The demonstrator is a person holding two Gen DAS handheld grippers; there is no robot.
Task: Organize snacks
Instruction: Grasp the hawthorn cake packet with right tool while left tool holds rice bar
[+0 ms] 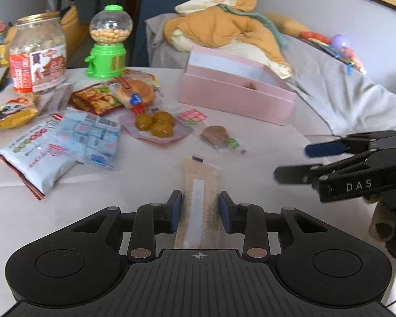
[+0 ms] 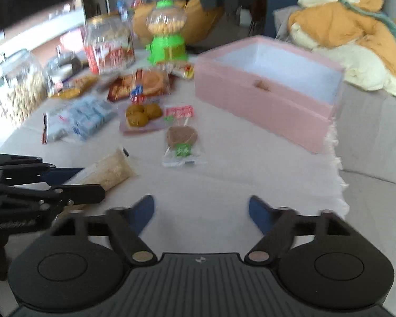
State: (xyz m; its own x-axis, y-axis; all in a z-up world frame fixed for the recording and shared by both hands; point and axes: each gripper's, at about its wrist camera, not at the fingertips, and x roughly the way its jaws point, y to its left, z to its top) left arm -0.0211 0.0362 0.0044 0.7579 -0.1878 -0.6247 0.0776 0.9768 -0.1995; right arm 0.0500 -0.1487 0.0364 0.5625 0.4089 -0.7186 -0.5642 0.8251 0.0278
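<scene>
My left gripper (image 1: 200, 208) is shut on a long tan snack bar packet (image 1: 200, 185) that lies lengthwise between its blue pads, low over the white tablecloth (image 1: 250, 198). The packet also shows in the right wrist view (image 2: 111, 170), held by the left gripper (image 2: 66, 182). My right gripper (image 2: 201, 211) is open and empty over bare cloth; it shows at the right of the left wrist view (image 1: 293, 161). An open pink box (image 1: 237, 89) stands at the back right, also in the right wrist view (image 2: 266, 97). Loose snacks lie in between.
A wrapped lollipop-like snack (image 2: 182, 142), a pack of round yellow cakes (image 1: 155, 125), a burger-shaped bun pack (image 1: 137, 93), blue-white bags (image 1: 66, 142), a big jar (image 1: 37, 55) and a green candy dispenser (image 1: 108, 45) crowd the left. A sofa with orange clothes (image 1: 224, 23) lies behind.
</scene>
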